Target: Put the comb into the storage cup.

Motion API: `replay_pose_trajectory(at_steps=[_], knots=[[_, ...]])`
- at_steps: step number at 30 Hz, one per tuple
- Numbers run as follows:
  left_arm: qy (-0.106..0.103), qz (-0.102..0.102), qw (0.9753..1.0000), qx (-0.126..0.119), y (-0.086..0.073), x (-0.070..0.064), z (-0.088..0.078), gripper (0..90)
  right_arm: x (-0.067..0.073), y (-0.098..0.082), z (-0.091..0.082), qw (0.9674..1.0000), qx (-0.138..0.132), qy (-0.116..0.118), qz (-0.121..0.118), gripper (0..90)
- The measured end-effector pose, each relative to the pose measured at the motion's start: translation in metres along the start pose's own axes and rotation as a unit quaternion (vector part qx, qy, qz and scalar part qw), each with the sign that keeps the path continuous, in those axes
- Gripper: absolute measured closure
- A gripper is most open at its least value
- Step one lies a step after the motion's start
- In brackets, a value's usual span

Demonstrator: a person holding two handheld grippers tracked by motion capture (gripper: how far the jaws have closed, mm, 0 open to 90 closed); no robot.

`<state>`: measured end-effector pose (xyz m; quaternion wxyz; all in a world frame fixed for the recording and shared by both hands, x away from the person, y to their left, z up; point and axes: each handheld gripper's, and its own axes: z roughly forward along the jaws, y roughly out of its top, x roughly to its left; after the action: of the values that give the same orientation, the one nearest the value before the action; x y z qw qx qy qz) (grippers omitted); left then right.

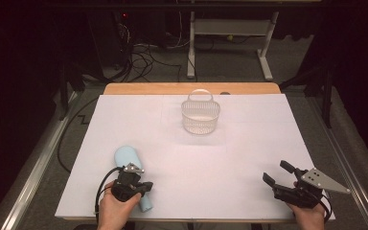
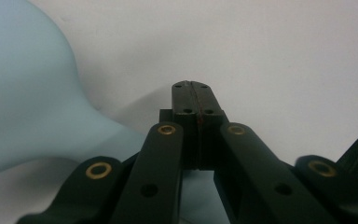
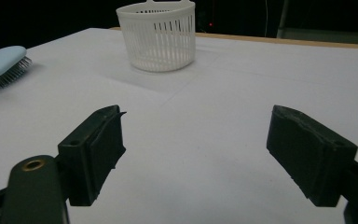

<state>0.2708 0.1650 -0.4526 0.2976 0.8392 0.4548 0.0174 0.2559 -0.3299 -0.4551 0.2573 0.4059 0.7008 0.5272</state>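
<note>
Across the whole work area lies the table [image 1: 249, 158], covered by a white sheet, with a strip of bare wood showing along its far edge. Toward the far middle of it stands a white slotted basket [image 1: 201, 116] with an upright loop handle, well apart from everything else. At the near left lies a pale blue hairbrush [image 1: 128, 160], its broad oval head pointing away from the person and its handle running back toward the near edge; the right gripper view shows its bristles [image 3: 4, 74] facing down against the sheet. Over the brush's handle hover the left tongs [image 1: 145, 187], held in the person's left hand [image 1: 114, 211]; their jaws are pressed fully together with nothing between them, and in the left gripper view the brush's blue body swells just to one side of the closed tips, whether touching them cannot be told. At the near right corner sit the right tongs [image 1: 277, 173], in the right hand [image 1: 310, 215], jaws spread wide and empty, aimed toward the basket.
</note>
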Motion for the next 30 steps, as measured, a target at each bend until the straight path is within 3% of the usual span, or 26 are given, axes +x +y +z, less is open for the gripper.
replay_pose_trajectory(at_steps=[22, 30], knots=[[0.010, -0.008, 0.9999, -0.005, -0.0075, 0.0041, -0.0050, 90.0, -0.0002, 0.0000, 0.0000, 1.0000, 0.000, 0.000, 0.001, 19.6], [-0.003, -0.010, 0.9998, -0.018, -0.0061, 0.0032, -0.0102, 75.3, -0.0002, 0.0000, 0.0000, 1.0000, 0.000, 0.001, 0.000, 19.6]])
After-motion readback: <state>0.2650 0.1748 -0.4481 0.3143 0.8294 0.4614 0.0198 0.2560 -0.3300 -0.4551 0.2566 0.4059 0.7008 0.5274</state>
